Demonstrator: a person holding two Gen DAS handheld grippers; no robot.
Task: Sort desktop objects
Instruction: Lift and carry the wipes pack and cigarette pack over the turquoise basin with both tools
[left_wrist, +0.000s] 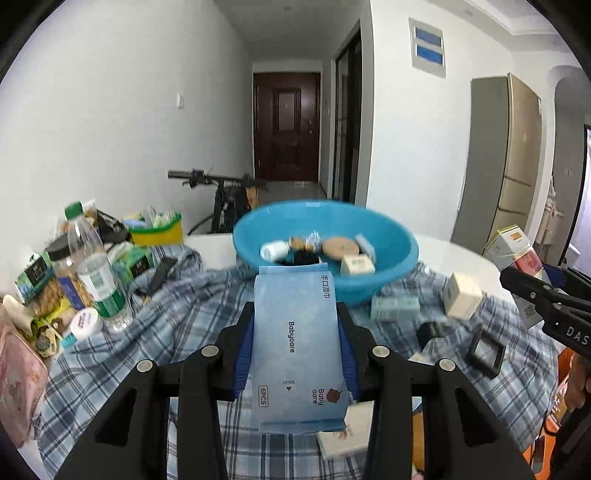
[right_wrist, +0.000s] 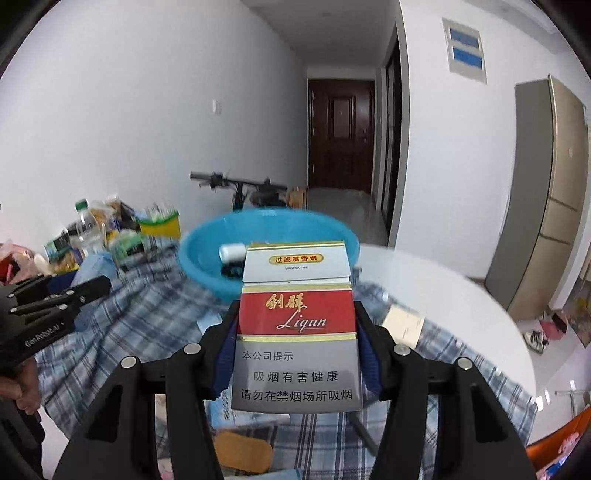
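Left tongs (left_wrist: 295, 332) clenched on wipes pack (left_wrist: 295, 347), right tongs (right_wrist: 295, 325) on cigarette pack (right_wrist: 295, 332); both near basin (left_wrist: 388, 236).

Glossy plastic basin (left_wrist: 388, 236), plaid cloth (left_wrist: 177, 325)

A dark brown door (left_wrist: 286, 127) closes the hallway at upper centre. A bicycle (left_wrist: 221, 194) leans against the white wall left of centre, and a tall beige cabinet (left_wrist: 506, 158) stands at the right.
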